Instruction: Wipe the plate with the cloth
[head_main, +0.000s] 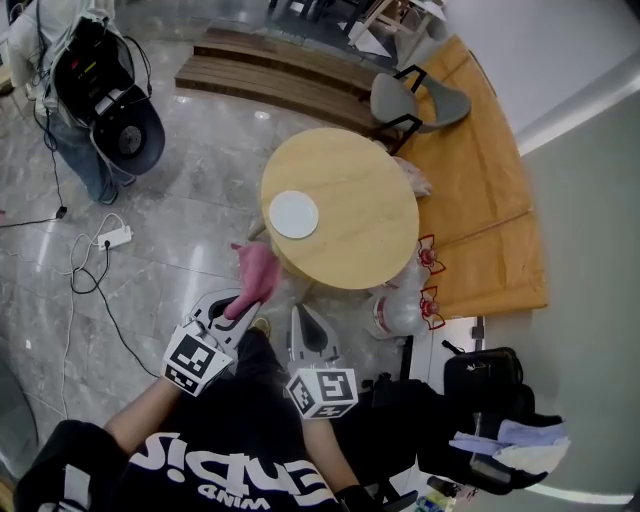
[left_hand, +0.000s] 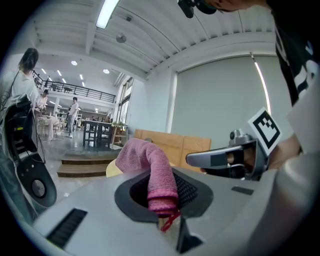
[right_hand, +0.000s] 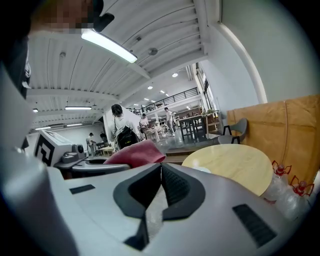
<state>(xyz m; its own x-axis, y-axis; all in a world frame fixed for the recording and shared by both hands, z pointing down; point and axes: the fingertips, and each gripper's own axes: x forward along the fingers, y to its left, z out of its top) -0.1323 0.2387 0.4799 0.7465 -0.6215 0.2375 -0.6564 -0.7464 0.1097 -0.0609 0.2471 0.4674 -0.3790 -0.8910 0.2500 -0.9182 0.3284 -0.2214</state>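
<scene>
While L claw (head_main: 241, 303) grips cloth (head_main: 256, 276) — plate (head_main: 294, 214) tops table (head_main: 362, 222).

Indoor, bright, evenly lit. Light comes from overhead: the long fluorescent ceiling tube (left_hand: 106, 12) in the left gripper view and a second ceiling strip light (right_hand: 109, 46) in the right gripper view are both blown out. Glossy grey marble floor (head_main: 190, 180) shows small glare spots in the head view; shadows faint. White round plate (head_main: 294, 214) near clipping on the round pale-wood bench (head_main: 350, 210). Both gripper views: heavy fisheye, lines bow, black vignette in corners. Pink woven cloth (left_hand: 152, 172) sharp; nearest foreground soft.
</scene>
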